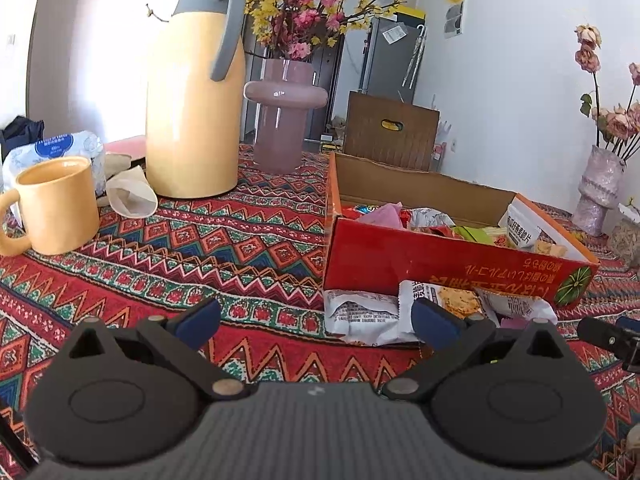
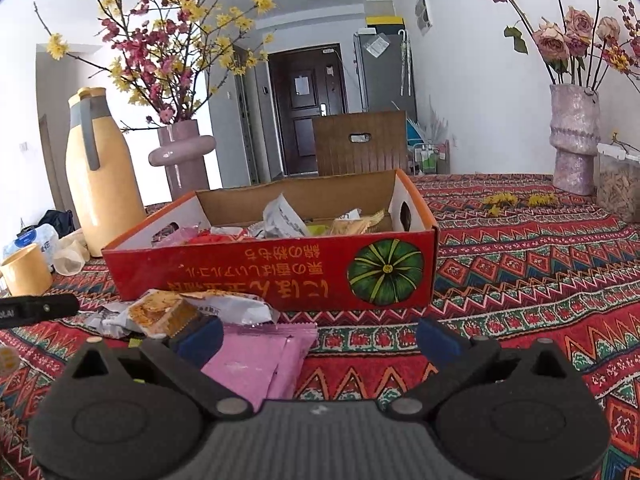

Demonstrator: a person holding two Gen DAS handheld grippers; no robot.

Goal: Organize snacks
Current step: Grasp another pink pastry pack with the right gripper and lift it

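Packets lie against the red box between jug and vase; both grippers gape, holding nothing.

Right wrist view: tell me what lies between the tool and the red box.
In the right wrist view, a pink packet and a cracker packet lie on the tablecloth before the red box.

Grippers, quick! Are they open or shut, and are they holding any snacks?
Left gripper: open, holding nothing.
Right gripper: open, holding nothing; the pink packet just lies below it.
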